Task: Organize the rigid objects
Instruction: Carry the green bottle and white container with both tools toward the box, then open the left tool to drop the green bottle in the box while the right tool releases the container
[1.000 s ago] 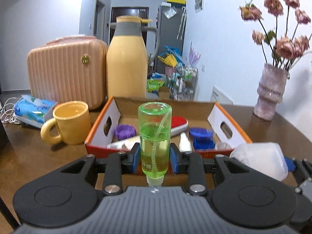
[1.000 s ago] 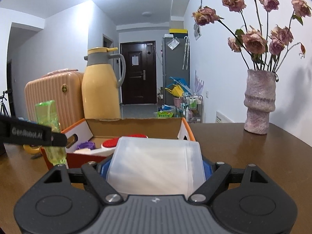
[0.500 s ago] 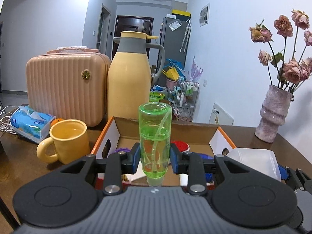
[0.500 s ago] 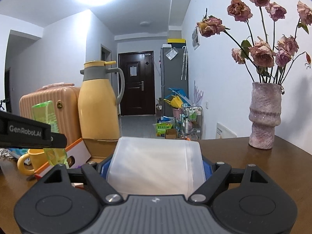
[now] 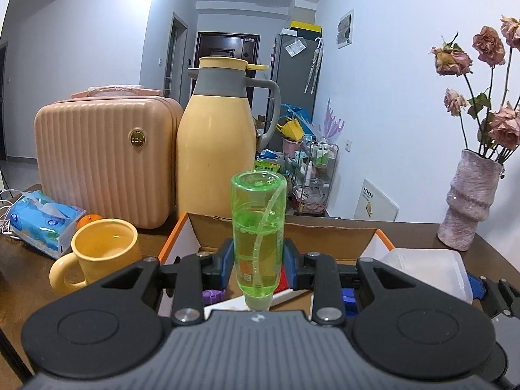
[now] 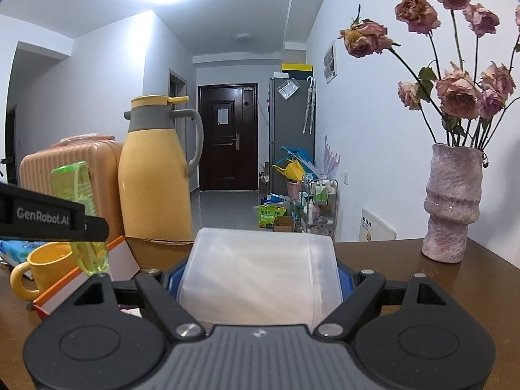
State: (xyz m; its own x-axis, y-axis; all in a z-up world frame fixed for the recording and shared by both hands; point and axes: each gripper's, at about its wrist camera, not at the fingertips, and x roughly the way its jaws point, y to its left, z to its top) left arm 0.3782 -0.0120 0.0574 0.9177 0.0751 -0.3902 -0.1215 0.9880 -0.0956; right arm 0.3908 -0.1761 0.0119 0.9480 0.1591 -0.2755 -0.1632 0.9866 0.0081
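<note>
My left gripper [image 5: 258, 265] is shut on a green transparent bottle [image 5: 258, 227] with liquid and a tube inside, held base-up above the near edge of the orange cardboard box [image 5: 338, 237]. The bottle also shows in the right wrist view [image 6: 79, 214]. My right gripper [image 6: 260, 276] is shut on a translucent white plastic container [image 6: 260, 273], which also shows at the right of the left wrist view [image 5: 425, 269]. The box holds a purple cap [image 5: 213, 295] and blue items [image 5: 349, 297], mostly hidden by my fingers.
A yellow mug [image 5: 97, 253] stands left of the box. A yellow thermos jug [image 5: 216, 149] and a pink case [image 5: 104, 156] stand behind it. A tissue pack [image 5: 42, 217] lies far left. A vase of dried roses [image 5: 468, 201] stands at the right on the wooden table [image 6: 406, 260].
Both grippers have risen and tilted up with their loads. The box interior has dropped low in both views and is largely hidden behind the fingers.
</note>
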